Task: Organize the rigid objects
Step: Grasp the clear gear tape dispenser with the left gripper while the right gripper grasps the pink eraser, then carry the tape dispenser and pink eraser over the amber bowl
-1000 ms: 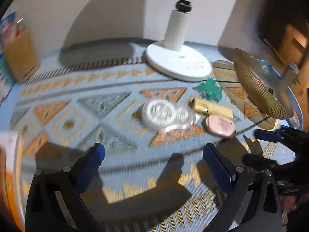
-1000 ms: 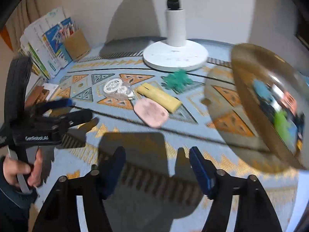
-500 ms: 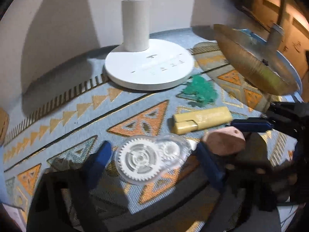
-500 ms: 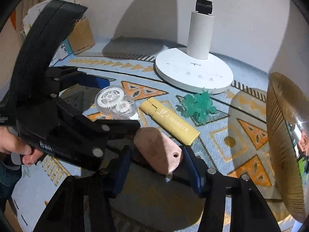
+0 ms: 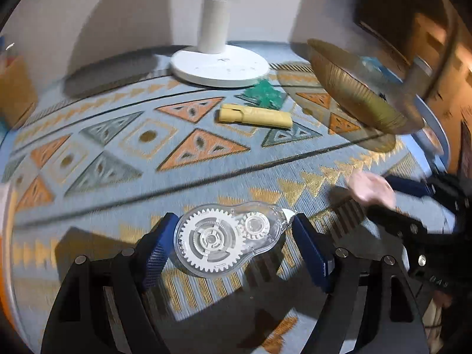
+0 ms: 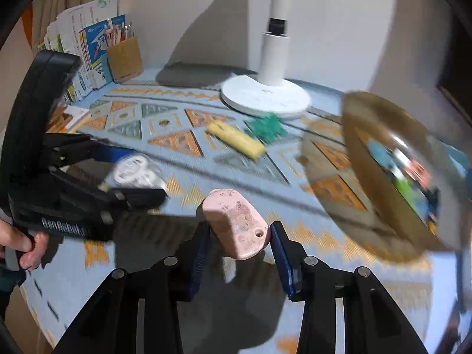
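Correction-tape dispenser (image 5: 228, 239) sat clamped in left tool (image 5: 233, 244), pink eraser (image 6: 236, 224) between right tool's (image 6: 239, 244) closing jaws; shallow corner grip risked eraser twisting free.

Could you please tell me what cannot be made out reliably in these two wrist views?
- Contents of the gold bowl: right wrist view, motion blur smears the coloured pieces; left wrist view shows only its ribbed outside.
- Pink eraser in the right gripper: left wrist view, a blurred blob.
- Clear tape dispenser: right wrist view, blurred and partly behind the left gripper.
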A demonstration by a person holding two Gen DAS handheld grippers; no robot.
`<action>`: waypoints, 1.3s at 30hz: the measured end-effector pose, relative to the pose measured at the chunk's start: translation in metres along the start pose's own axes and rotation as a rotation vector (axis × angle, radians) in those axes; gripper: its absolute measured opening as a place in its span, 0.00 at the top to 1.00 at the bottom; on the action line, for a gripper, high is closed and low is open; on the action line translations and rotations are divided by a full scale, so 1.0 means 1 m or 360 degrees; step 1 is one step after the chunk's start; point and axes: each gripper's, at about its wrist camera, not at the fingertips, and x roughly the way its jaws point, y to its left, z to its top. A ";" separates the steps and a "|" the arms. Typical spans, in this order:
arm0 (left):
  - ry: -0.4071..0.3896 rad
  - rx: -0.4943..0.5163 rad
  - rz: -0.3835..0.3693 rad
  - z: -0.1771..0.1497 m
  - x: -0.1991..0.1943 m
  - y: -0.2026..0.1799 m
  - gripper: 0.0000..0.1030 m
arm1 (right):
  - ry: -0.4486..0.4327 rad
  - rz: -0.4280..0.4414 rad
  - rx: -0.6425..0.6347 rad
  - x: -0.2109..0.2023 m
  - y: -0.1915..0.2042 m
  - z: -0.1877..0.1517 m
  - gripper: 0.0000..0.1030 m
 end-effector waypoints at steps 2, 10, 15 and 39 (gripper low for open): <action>-0.0025 -0.0089 0.0009 -0.006 -0.004 -0.001 0.24 | 0.0049 -0.0052 0.0049 -0.002 -0.005 -0.018 0.60; 0.0111 -0.0235 -0.0357 -0.030 -0.023 -0.016 0.09 | 0.0092 0.0125 0.0295 -0.009 -0.030 -0.041 0.60; 0.0108 -0.0159 -0.0289 -0.034 -0.026 -0.023 0.09 | 0.0090 0.0229 0.0305 -0.015 -0.030 -0.045 0.60; -0.0036 0.0169 -0.0028 -0.036 -0.024 -0.048 0.55 | 0.0027 0.0224 -0.0004 -0.020 0.002 -0.043 0.67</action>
